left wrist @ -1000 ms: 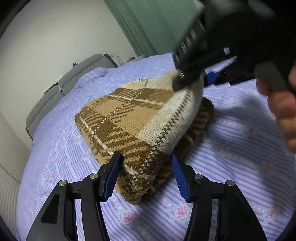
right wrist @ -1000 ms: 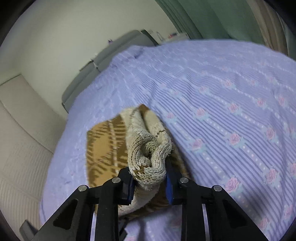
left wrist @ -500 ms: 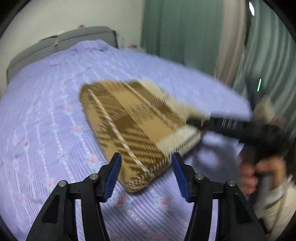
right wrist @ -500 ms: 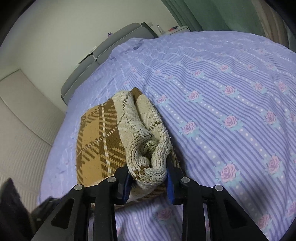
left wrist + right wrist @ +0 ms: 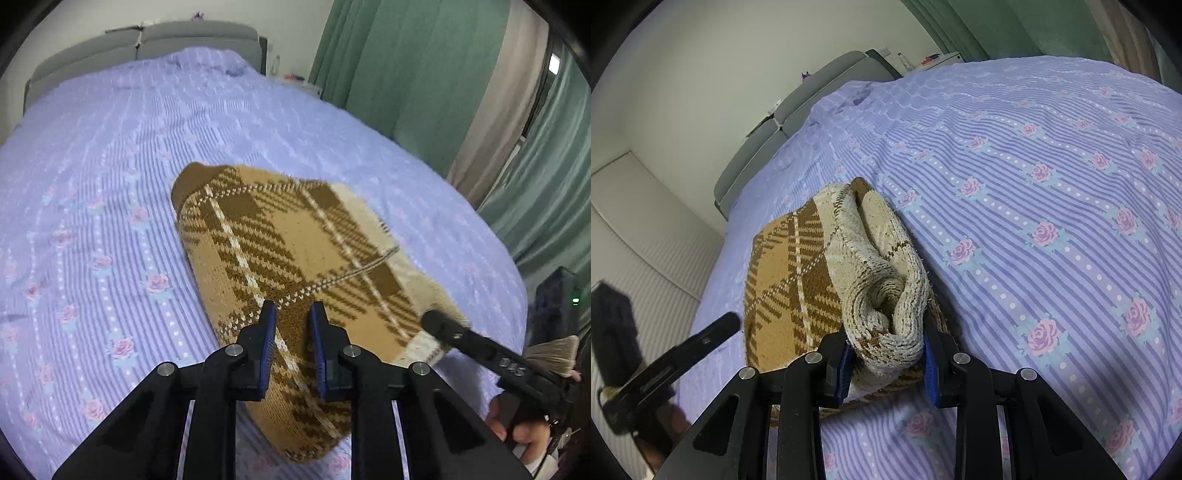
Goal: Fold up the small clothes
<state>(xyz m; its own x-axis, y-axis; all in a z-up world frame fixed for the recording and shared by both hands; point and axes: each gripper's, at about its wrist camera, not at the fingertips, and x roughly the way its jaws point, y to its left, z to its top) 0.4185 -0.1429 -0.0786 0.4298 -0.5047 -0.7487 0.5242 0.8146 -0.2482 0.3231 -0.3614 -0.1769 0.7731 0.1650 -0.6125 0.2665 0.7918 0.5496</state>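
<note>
Both grippers low: right gripper (image 5: 886, 365) clamps sweater (image 5: 295, 254); left gripper (image 5: 291, 332) narrowly parted, empty.

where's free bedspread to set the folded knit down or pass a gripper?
Free: bedspread between sweater and headboard, and its curtain side. Crowded: near edge, where the right gripper clamps the cream hem and the left gripper hovers over the sweater.

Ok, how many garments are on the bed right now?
1: a brown-and-cream plaid knitted garment folded on the purple floral bedspread, its cream edge clamped in the right gripper. Any others would be out of view.
</note>
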